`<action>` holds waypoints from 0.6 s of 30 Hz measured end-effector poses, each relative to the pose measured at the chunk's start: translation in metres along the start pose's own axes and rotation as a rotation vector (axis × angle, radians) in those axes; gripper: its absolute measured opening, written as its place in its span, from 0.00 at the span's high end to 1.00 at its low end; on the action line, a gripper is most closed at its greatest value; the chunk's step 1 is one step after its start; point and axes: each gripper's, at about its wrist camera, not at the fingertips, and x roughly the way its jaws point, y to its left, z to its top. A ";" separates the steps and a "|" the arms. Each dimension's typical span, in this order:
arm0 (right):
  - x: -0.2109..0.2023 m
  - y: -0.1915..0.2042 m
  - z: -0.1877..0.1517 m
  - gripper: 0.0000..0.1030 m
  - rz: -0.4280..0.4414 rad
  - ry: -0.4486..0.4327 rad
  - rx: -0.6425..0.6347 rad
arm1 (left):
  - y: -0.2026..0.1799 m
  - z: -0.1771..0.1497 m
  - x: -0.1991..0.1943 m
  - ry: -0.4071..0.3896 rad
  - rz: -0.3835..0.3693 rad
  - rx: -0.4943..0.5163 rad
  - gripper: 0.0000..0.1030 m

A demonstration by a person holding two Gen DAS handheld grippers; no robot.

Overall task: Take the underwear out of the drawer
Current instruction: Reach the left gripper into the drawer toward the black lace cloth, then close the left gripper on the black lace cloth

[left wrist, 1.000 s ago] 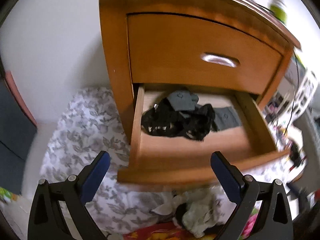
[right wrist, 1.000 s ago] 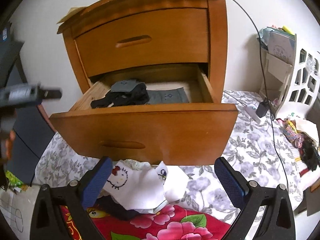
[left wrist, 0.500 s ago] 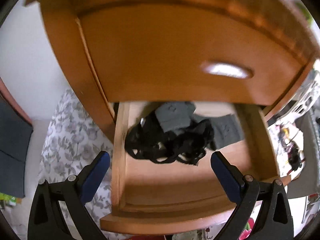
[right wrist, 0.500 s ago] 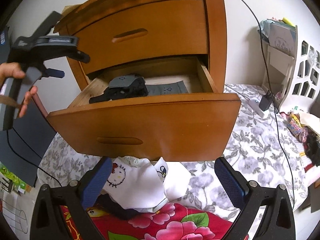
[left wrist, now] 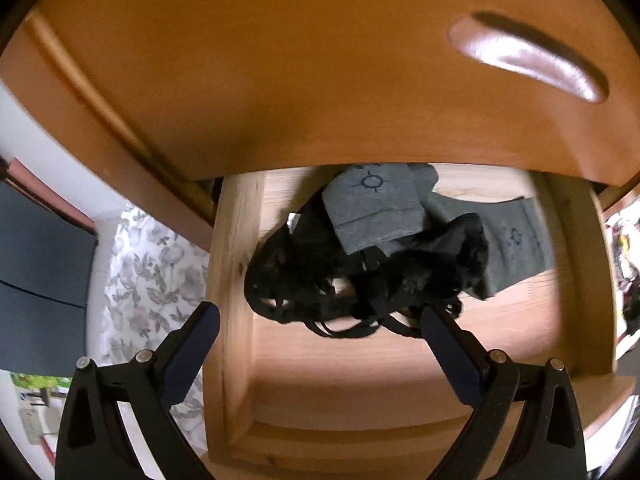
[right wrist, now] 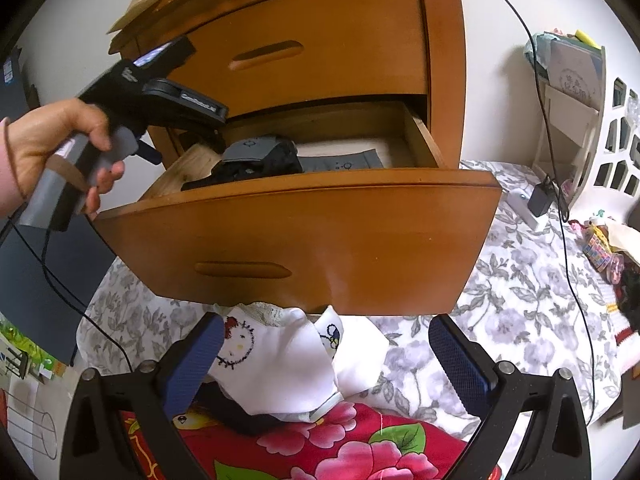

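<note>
Now both tongs gape empty: left tongs (left wrist: 316, 320) above black underwear (left wrist: 360, 276); right tongs (right wrist: 320, 344) outside drawer (right wrist: 304, 236).

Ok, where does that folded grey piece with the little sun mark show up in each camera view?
Left wrist: folded grey piece at centre, atop the black underwear, beyond the open left gripper.
Right wrist: folded grey piece left of centre, inside the open drawer.
Shared landmark: the black underwear.

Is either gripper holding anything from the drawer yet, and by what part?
Nothing held. The left gripper is open just short of the black underwear; the right gripper is open, outside the drawer.
</note>
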 end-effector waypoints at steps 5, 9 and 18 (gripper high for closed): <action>0.004 0.001 -0.001 0.00 0.007 0.010 -0.004 | -0.005 0.008 0.015 0.034 0.045 0.028 0.03; 0.008 -0.001 -0.001 0.00 0.008 0.019 0.000 | -0.008 0.011 0.028 0.069 0.059 0.045 0.12; 0.014 -0.004 0.000 0.00 0.012 0.031 0.007 | -0.012 0.021 0.054 0.124 0.080 0.067 0.33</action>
